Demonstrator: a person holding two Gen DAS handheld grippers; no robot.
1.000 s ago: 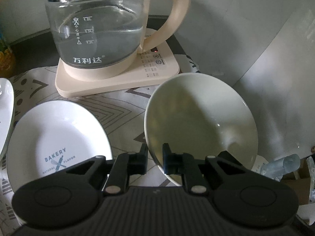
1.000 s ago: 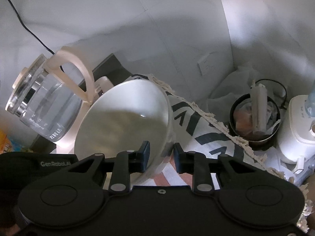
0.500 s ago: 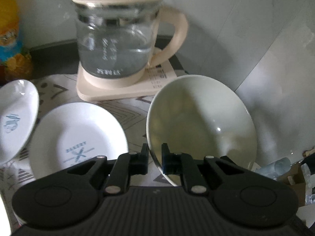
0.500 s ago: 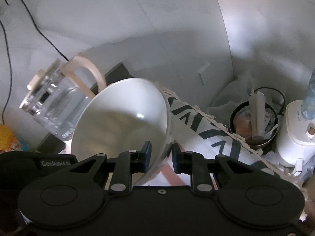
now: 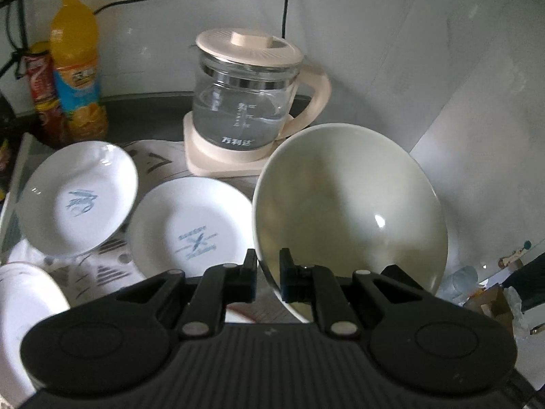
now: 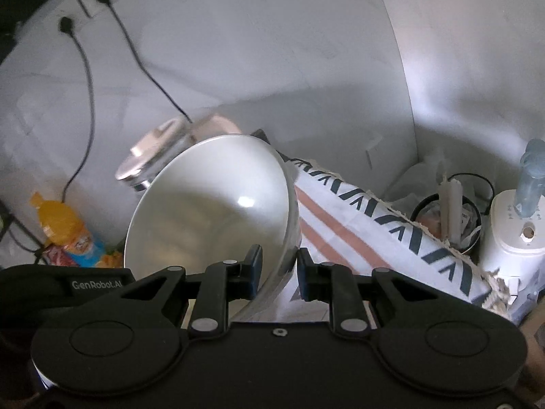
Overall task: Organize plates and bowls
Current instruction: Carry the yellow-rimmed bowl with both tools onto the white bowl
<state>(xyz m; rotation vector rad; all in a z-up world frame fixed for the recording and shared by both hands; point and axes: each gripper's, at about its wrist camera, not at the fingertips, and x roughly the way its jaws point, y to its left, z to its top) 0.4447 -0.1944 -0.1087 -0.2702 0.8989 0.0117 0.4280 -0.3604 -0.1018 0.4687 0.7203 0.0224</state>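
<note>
Left wrist view, left to right: partial white plate [image 5: 24, 320] at near-left edge, cut off by frame. Red can [image 5: 42, 92] and orange drink bottle [image 5: 76, 78] upright at far left, against wall. White plate with blue mark [image 5: 78, 201] tilted, its right rim just beside or over second white plate [image 5: 190, 228] lying flat on patterned cloth [image 5: 102, 269]. Little bare cloth between plates. Glass kettle [image 5: 245, 102] on cream base at far centre, close behind plates. Cream bowl [image 5: 351, 211] tipped up, clear of surface, right of flat plate, rim near kettle base in frame. Left gripper [image 5: 267, 279] clamped on bowl's near-left rim, fingers almost fully closed, one inside, one outside. Right of bowl: bare grey wall, clutter at low right.

Right wrist view: same orange bottle at low left, cables down wall, kettle lid partly hidden behind bowl [image 6: 211, 211]. Right gripper [image 6: 279, 272] pinching bowl's near-right rim, narrow gap, left finger inside, right finger outside. Cloth edge with fringe running off to right. Beyond surface edge: dark round bin [image 6: 446, 225] and white appliance [image 6: 514, 242] at far right. Open air above bowl, wall close behind.
</note>
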